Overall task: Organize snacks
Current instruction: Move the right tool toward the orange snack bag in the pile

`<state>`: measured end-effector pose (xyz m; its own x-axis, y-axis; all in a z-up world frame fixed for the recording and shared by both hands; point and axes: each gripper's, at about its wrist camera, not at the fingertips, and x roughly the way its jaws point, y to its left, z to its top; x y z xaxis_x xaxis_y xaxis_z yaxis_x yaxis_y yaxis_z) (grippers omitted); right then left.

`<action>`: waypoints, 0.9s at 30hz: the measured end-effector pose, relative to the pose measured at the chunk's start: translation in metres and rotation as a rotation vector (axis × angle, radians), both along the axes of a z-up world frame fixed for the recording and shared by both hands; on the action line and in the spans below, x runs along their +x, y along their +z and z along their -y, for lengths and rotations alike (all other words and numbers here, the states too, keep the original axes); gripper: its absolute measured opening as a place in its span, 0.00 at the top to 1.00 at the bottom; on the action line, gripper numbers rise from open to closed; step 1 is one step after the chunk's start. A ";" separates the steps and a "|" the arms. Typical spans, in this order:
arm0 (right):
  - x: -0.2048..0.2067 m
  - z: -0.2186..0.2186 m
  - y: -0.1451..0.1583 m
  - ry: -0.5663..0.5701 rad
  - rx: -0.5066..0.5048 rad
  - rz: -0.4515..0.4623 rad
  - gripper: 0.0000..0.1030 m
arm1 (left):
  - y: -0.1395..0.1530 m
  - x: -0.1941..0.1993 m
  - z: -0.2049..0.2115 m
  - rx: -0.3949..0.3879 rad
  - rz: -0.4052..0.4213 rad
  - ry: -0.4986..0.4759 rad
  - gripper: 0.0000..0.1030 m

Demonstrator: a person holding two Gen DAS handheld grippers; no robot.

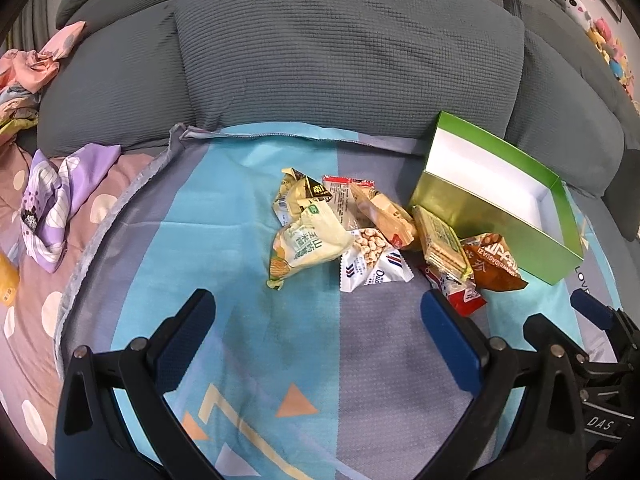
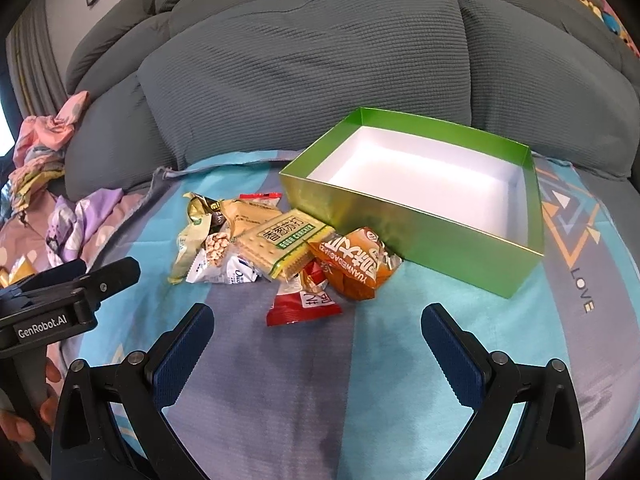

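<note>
Green box: open-topped, white inside, nothing in it; thin card, light, walls likely to buckle if squeezed. Landmark for all entries below.

Snack pile: loose on the patterned bed cover, just left of the box.
- Cracker pack, "GOOD CRACKER" plus Chinese characters: stiff but brittle; grip across the short sides, gently. Nearest the box corner.
- Orange packet, "YUANWEIDAGUAZI": soft, crinkly; touches the box's front wall. Pinch the body or a sealed end.
- Red packet: in front of the crackers, farthest toward the tools; slippery film, take by the seam.
- White peanut packet, pale green bag: far side of the pile from the box.

Cover print beside the box: "LOVE".

Left tool and right tool: both spread wide, holding nothing. Left tool body reads "GenRobot.AI".
</note>
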<state>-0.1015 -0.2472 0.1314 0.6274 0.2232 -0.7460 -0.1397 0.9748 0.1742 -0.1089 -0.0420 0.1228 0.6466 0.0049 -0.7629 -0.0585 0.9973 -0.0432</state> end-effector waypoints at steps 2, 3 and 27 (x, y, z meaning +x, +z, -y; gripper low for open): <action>0.000 0.000 0.000 0.001 0.003 0.000 0.00 | 0.000 0.000 0.000 0.001 0.000 -0.001 0.00; 0.001 0.001 -0.001 -0.001 0.005 -0.001 0.00 | 0.000 0.001 0.000 0.000 0.000 -0.001 0.00; 0.007 0.017 -0.012 -0.020 0.024 -0.009 0.00 | -0.010 0.010 0.008 -0.024 -0.002 -0.038 0.00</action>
